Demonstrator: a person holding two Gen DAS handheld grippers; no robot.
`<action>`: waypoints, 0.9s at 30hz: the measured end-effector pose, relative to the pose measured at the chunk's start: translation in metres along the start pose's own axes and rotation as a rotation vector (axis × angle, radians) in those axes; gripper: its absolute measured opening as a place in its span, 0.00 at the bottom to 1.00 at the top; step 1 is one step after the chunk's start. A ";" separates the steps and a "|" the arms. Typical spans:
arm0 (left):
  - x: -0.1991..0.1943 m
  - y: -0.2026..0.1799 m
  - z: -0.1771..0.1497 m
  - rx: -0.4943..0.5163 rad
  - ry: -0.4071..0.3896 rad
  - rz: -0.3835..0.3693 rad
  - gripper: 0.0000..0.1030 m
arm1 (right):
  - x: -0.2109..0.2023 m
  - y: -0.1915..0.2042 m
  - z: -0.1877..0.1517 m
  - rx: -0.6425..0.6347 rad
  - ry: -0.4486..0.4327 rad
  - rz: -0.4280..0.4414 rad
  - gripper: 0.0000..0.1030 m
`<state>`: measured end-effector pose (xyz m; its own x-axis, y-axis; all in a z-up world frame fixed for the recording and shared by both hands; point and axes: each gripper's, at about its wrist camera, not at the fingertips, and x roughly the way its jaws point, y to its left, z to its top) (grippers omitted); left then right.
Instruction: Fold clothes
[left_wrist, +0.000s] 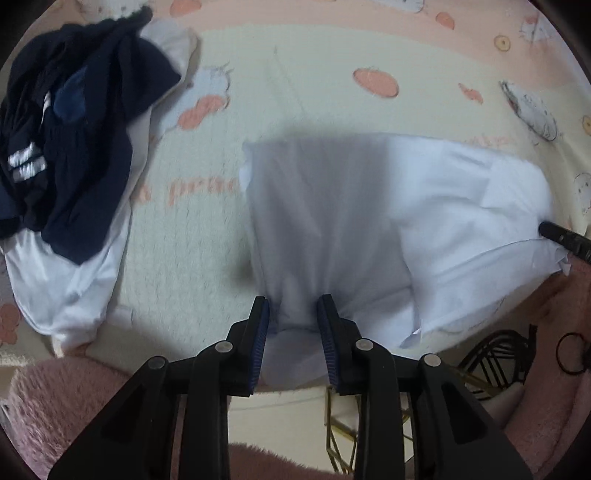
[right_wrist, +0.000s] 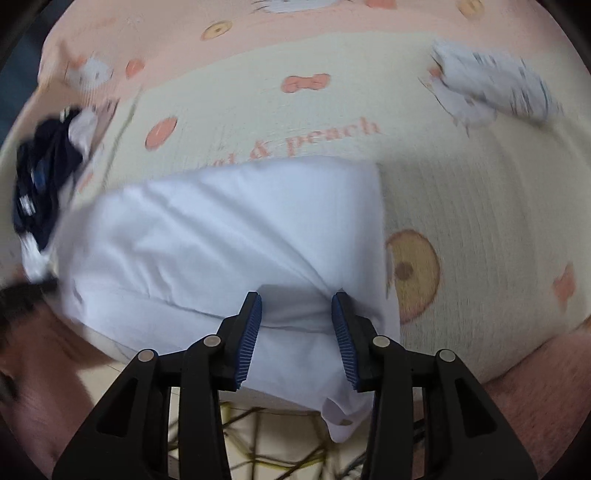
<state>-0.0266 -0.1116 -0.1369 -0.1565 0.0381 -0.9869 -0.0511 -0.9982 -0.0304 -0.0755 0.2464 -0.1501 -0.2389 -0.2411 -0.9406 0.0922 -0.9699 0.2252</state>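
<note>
A white garment (left_wrist: 424, 221) lies partly folded on the printed bedsheet (left_wrist: 314, 74), its near edge hanging over the bed's front. My left gripper (left_wrist: 293, 301) has its jaws apart with the garment's bunched near-left edge between the blue pads (left_wrist: 260, 332). My right gripper (right_wrist: 297, 297) also has its jaws apart around the garment's (right_wrist: 221, 229) near-right edge; its tip shows in the left wrist view (left_wrist: 561, 236). Cloth lies between both pairs of pads without being pinched.
A pile of dark navy clothes (left_wrist: 66, 140) over another white garment (left_wrist: 66, 288) sits at the left of the bed, also in the right wrist view (right_wrist: 40, 184). A pink fluffy blanket (left_wrist: 74, 398) edges the bed front. A gold wire rack (left_wrist: 491, 362) stands below.
</note>
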 end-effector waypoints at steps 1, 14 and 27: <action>-0.005 0.003 0.002 -0.014 -0.018 0.022 0.29 | -0.002 -0.004 0.001 0.027 0.001 0.022 0.39; 0.010 -0.015 0.016 0.019 -0.089 0.030 0.30 | 0.001 0.021 -0.011 -0.102 0.038 -0.010 0.39; -0.011 -0.088 0.010 0.152 -0.178 -0.176 0.29 | -0.007 0.063 -0.009 -0.197 -0.065 0.114 0.39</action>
<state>-0.0306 -0.0241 -0.1216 -0.3023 0.2310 -0.9248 -0.2381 -0.9577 -0.1614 -0.0589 0.1871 -0.1316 -0.2775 -0.3569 -0.8920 0.3080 -0.9125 0.2693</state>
